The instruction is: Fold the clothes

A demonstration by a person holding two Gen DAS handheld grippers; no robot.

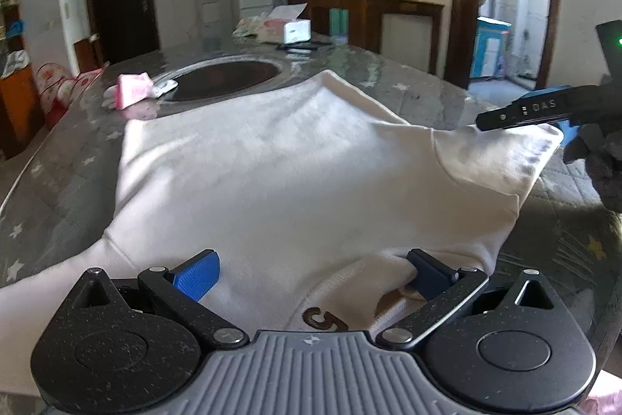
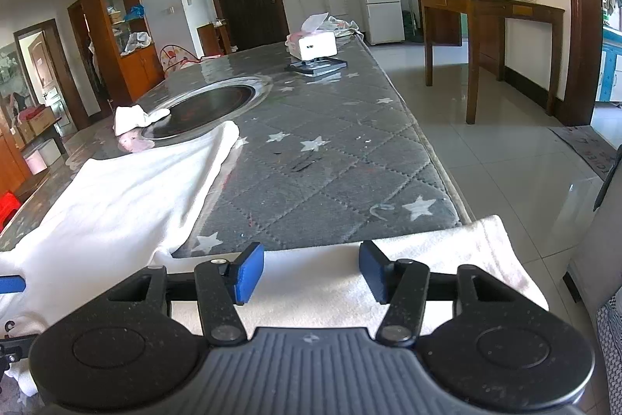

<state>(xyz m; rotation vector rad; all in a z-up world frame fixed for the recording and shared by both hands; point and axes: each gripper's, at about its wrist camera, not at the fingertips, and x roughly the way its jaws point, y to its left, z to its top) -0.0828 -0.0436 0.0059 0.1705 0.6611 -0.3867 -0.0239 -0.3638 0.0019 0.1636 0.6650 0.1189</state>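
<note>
We have the white shirt (image 1: 280, 166) spread flat on the grey star-patterned table (image 2: 330, 158), one sleeve (image 2: 447, 251) hanging over the near edge. Our left gripper (image 1: 311, 277) stands wide open over the hem, holding nothing; our right gripper (image 2: 311, 273) is half open above the sleeve, pads clear of it. To fold cleanly, we should pinch the sleeve near its end and carry it across flat. The tissue box (image 2: 317, 45) shows a tissue sticking up.
</note>
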